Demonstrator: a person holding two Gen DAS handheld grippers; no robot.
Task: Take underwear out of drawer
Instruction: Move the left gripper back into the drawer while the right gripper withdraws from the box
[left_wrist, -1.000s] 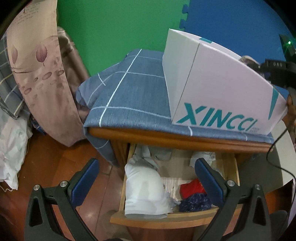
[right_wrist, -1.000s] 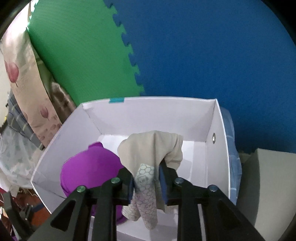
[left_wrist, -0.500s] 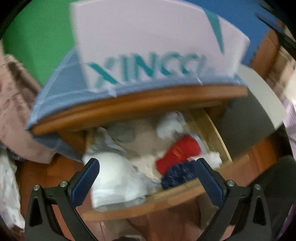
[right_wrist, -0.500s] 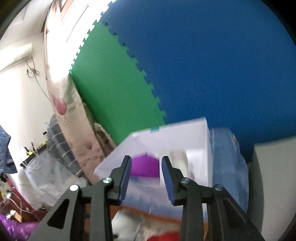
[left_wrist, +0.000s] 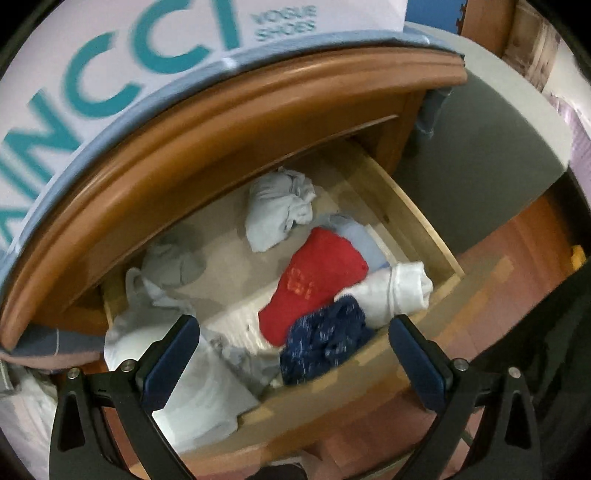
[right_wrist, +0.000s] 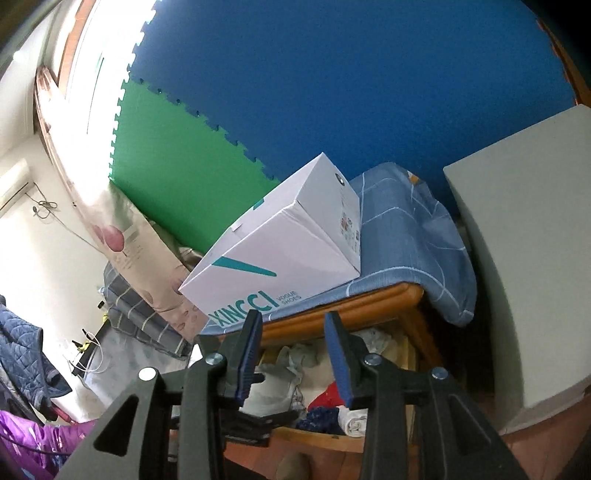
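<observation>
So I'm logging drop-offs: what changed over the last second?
The right gripper let go of the beige garment, left in the white shoe box, and its jaws have just been opening, empty. The left gripper, open, closed in over the drawer. Drawer contents unchanged.

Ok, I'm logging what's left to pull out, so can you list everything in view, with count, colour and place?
drawer: one, pale wood, pulled open under the nightstand top
red garment: one, red, middle right of the drawer
navy garment: one, dark blue speckled, at the drawer's front edge
white roll: one, white, front right corner
light grey bundle: one, pale grey, back of the drawer
grey bundle: one, grey, back left
white cloth: one, white, front left, draped over the drawer front
shoe box: one, white with teal lettering, on the nightstand
blue cloth: one, blue with white lines, under the box
left hand-held gripper: open, above the drawer
right hand-held gripper: open, empty, jaws just opening
</observation>
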